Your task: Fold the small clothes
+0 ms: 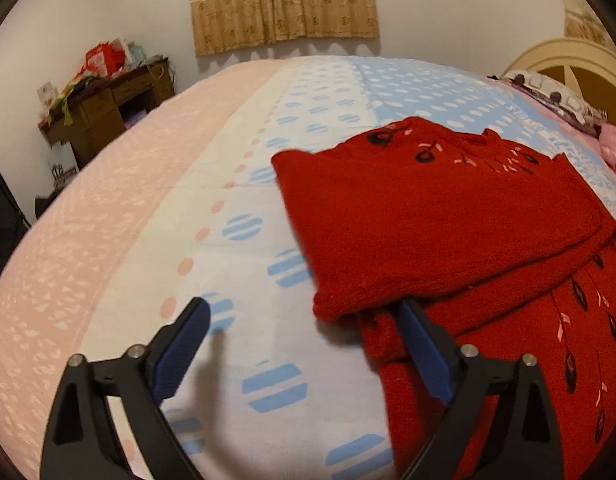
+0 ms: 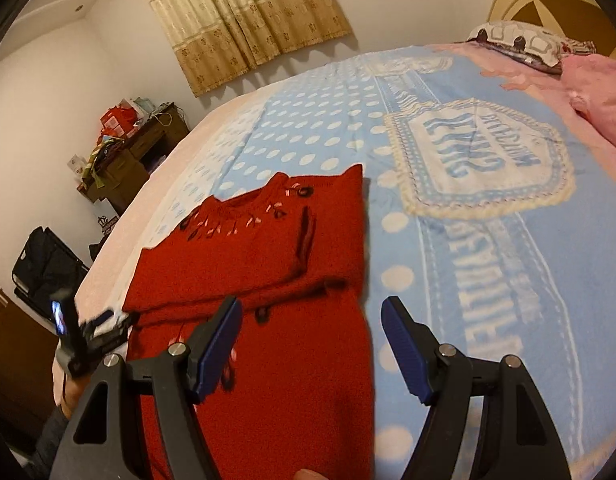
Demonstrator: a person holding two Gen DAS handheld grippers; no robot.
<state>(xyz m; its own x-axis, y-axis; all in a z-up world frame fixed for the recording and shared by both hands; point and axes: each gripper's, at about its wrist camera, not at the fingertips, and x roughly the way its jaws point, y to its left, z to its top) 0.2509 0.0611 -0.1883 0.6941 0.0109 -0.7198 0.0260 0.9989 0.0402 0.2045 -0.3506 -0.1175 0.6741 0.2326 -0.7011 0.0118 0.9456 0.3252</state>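
A red knitted sweater [image 2: 268,304] lies flat on the bed's blue dotted blanket [image 2: 448,272], partly folded: one sleeve is laid across its chest, the cuff reaching the garment's edge nearest the blanket's pink border. Dark and pink leaf embroidery runs round the neckline and down the front. Its collar points toward the curtained wall.
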